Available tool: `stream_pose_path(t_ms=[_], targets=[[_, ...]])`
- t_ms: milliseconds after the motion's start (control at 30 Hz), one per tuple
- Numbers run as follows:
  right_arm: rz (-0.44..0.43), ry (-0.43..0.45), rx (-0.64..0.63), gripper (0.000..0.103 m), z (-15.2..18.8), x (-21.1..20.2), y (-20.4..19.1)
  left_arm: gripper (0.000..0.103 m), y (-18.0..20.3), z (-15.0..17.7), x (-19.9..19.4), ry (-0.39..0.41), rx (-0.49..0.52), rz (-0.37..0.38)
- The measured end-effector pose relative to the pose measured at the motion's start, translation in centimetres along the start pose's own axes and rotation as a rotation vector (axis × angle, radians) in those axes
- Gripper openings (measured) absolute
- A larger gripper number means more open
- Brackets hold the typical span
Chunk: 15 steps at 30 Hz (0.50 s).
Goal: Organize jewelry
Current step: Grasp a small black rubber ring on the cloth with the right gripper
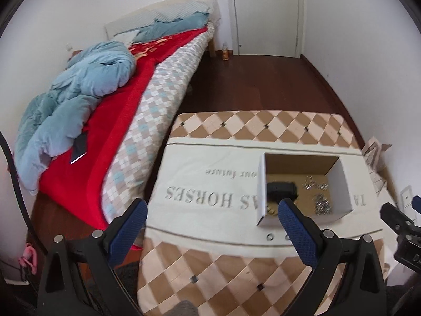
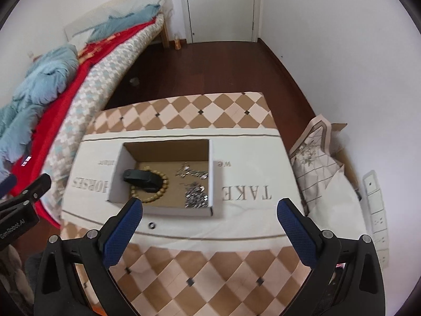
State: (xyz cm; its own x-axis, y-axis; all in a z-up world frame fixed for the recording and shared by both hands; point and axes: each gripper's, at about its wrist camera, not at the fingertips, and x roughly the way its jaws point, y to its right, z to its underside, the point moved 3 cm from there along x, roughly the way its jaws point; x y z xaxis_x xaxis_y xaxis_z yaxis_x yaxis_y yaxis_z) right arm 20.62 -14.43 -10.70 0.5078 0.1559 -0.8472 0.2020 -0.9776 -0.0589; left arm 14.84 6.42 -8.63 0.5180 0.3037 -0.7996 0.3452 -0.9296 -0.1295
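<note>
Showing both tools with fingers spread wide and nothing between them: the left gripper (image 1: 211,212) and the right gripper (image 2: 210,210) hang above the near side of an open cardboard box (image 2: 214,181). The box sits on a cream printed cloth (image 2: 247,216) laid over a checkered table (image 2: 210,271). Inside the box, a beaded bracelet (image 2: 164,188) lies left of centre with a black oblong object (image 2: 142,180) resting across it; silver chains (image 2: 196,197) are heaped against the box's right wall. A small metal ring (image 2: 151,225) lies on the cloth just outside the box's near wall.
</note>
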Motion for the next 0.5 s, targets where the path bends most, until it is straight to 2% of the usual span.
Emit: stream_pose_path(t_ms=[100, 167, 200, 267, 300, 367, 500], targets=[[-0.031, -0.013, 0.013, 0.103, 2.5, 0.9, -0.6, 0.102, -0.5, 2.1, 0.8, -0.002, 0.016, -0.077], [-0.035, -0.043, 0.004, 0.103, 4.4, 2.8, -1.3, 0.102, -1.2, 3.7, 2.7, -0.039, 0.017, -0.141], [-0.05, -0.06, -0.004, 0.099, 5.5, 4.1, -1.8, 0.102, -1.6, 4.5, 3.7, -0.062, 0.01, -0.163], [-0.059, -0.117, -0.021, 0.074, 7.2, 6.8, -2.7, 0.102, -2.6, 6.2, 6.5, -0.127, -0.013, -0.18], [-0.069, -0.136, -0.022, 0.057, 7.9, 7.7, -2.9, 0.102, -2.9, 6.7, 7.2, -0.139, -0.017, -0.196], [-0.097, -0.158, -0.017, 0.055, 9.0, 9.9, -3.5, 0.102, -3.7, 8.1, 9.2, -0.184, -0.008, -0.24], [-0.124, -0.143, -0.028, 0.055, 9.7, 12.4, -5.0, 0.102, -4.8, 9.6, 11.6, -0.25, -0.027, -0.253]])
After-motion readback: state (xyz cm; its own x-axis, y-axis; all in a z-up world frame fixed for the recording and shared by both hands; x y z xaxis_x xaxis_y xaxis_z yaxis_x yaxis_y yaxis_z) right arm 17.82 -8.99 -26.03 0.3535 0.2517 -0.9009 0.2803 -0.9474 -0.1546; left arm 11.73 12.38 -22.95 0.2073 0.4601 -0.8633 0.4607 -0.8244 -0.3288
